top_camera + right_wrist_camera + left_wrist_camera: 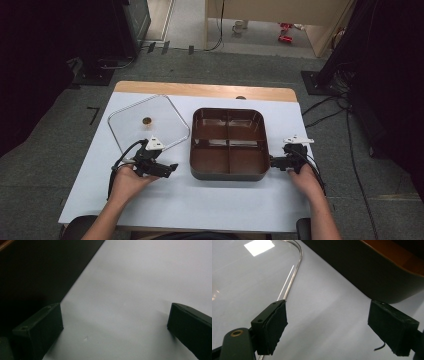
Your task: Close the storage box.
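1. Left gripper [172,166] sits lower left of centre in the high view, jaws spread wide with nothing between them, just bare white table cover. In the left gripper view [328,330] one jaw sits over the metal rim of the glass lid [249,277], low at the left of the frame, though I can't tell if it's actually touching it.
2. Right gripper [272,162] is at the lower right of the high view, jaws spread too and empty. In the right gripper view [115,327] its tips are just beside the pot's dark outer wall [37,272], which takes up the upper left of the frame.
3. Count so far: two grippers, one per hand, both pointing inward at the pot.
4. One pot [199,170], brown, squarish, dead centre in the high view, split into four compartments by a cross-shaped divider.
5. One glass lid [127,135], left of centre in the high view, lying flat just beside the pot, with one small round knob [146,120] in its middle.
6. One white table cover [200,205] under it all, with a strip of wooden table edge [200,90] showing along the top.
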Demonstrator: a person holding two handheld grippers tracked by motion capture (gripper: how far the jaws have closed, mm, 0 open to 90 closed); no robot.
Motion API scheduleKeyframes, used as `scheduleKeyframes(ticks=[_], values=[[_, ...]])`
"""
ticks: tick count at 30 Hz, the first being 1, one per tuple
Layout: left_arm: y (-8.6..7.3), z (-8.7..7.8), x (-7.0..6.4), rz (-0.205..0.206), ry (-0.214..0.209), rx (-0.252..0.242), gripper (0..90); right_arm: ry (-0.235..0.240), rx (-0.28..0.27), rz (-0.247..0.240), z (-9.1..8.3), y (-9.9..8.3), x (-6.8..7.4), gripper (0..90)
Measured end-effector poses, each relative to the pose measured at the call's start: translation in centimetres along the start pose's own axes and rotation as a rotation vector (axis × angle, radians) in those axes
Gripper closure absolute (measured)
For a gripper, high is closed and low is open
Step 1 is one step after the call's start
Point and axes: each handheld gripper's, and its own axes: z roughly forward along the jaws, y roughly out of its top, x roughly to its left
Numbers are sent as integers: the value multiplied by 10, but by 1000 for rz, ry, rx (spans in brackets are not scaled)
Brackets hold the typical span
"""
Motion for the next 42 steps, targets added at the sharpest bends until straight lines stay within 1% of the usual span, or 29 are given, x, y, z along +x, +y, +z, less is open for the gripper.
scheduleKeyframes(ticks=[1, 3, 5, 8, 19, 20, 21, 22, 32, 36, 37, 38, 42], values=[[1, -1, 3, 0, 5, -4, 164, 0, 0, 0, 0, 0, 0, 0], [1, -1, 4, -2, 4, -7, 170, 0, 0, 0, 0, 0, 0, 0], [1, -2, 7, -9, 5, -11, 212, 0, 0, 0, 0, 0, 0, 0], [1, -3, 12, -24, 5, -11, 215, 0, 0, 0, 0, 0, 0, 0], [4, -5, 25, -42, 8, -20, 238, 1, 1, 0, 0, 0, 0, 0], [5, -4, 27, -43, 4, -20, 241, 0, 0, 0, 0, 0, 0, 0], [6, -4, 31, -46, 14, -19, 245, 0, 0, 0, 0, 0, 0, 0], [6, -4, 31, -46, 14, -19, 245, 0, 0, 0, 0, 0, 0, 0], [13, -3, 53, -69, 50, -42, 257, 0, 0, 0, 0, 0, 0, 0], [16, -2, 62, -72, 56, -48, 261, 0, 0, 1, 0, 0, 0, 0], [16, -2, 66, -79, 54, -52, 283, 0, 0, 1, 0, 0, 0, 0], [16, -2, 66, -79, 54, -52, 298, 0, 0, 1, 0, 0, 0, 0], [20, -3, 75, -97, 53, -66, 296, 0, -1, 0, 0, 0, 0, 0]])
